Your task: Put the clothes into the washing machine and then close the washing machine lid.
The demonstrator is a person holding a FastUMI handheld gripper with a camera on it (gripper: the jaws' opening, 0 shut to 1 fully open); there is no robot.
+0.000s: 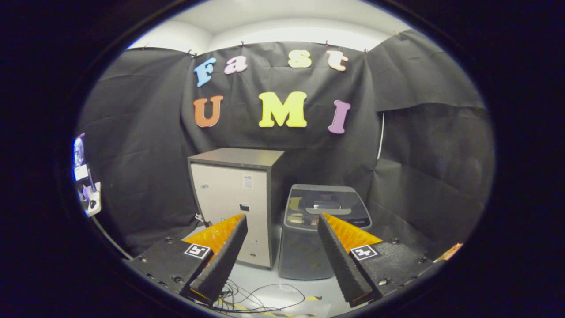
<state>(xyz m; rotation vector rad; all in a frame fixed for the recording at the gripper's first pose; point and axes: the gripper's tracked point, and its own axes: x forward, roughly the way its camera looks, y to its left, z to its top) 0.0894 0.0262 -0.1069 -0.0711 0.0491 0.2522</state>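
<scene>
The gripper [282,229] hangs with fingers spread wide and empty, well short of the small grey plastic top-loading washing machine [324,234] beside the tall beige cabinet [234,207], its smoked lid lying flat and closed; whether clothes are inside I cannot tell.

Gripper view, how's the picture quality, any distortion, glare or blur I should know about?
Gripper view: strong fisheye bending. The washing machine lid shows mild reflections. The cabinet is evenly lit and fairly sharp. The open gripper holds nothing. Cables on the floor look slightly soft.
</scene>
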